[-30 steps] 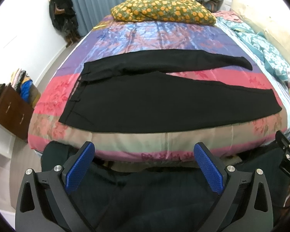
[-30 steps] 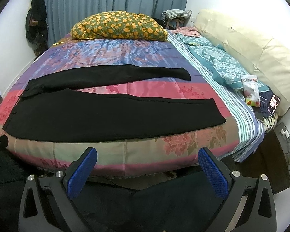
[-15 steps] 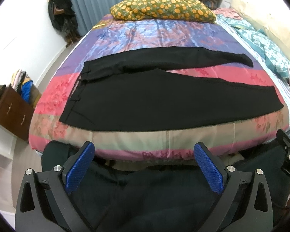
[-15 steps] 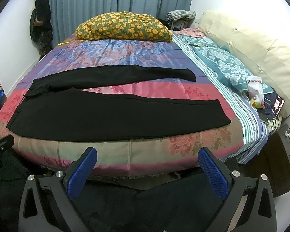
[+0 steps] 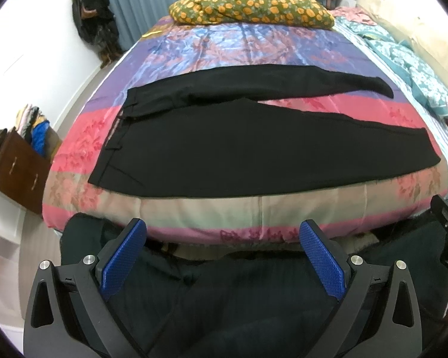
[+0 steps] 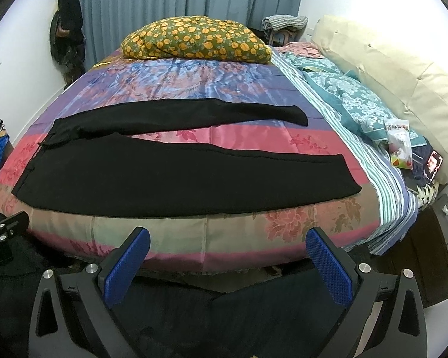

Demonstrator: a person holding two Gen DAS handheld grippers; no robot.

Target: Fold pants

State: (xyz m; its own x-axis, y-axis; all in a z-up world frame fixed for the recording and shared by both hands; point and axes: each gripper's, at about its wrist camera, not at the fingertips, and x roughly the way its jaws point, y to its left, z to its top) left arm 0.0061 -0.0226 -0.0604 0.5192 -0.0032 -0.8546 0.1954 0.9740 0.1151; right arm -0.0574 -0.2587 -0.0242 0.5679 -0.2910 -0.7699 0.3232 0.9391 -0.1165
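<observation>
Black pants (image 5: 224,149) (image 6: 170,176) lie spread flat across a bed with a striped floral cover (image 5: 254,41) (image 6: 194,83). The waistband is at the left and both legs run to the right, split in a narrow V. The far leg is thinner and the near leg lies close to the bed's front edge. My left gripper (image 5: 222,238) hangs open below that front edge, short of the pants, with nothing between its blue pads. My right gripper (image 6: 227,246) is likewise open and empty in front of the bed edge, toward the leg ends.
A yellow-flowered pillow (image 5: 251,3) (image 6: 194,38) lies at the bed's far end. Teal bedding (image 6: 343,92), a cream headboard cushion (image 6: 397,74) and small packets (image 6: 400,146) line the right side. A brown box of clothes (image 5: 18,167) stands on the floor at left. Dark clothes hang by the curtain (image 6: 67,29).
Both grippers have moved slightly closer to the bed, so the pants look a little larger. The pants have not moved. Both grippers stay open.
</observation>
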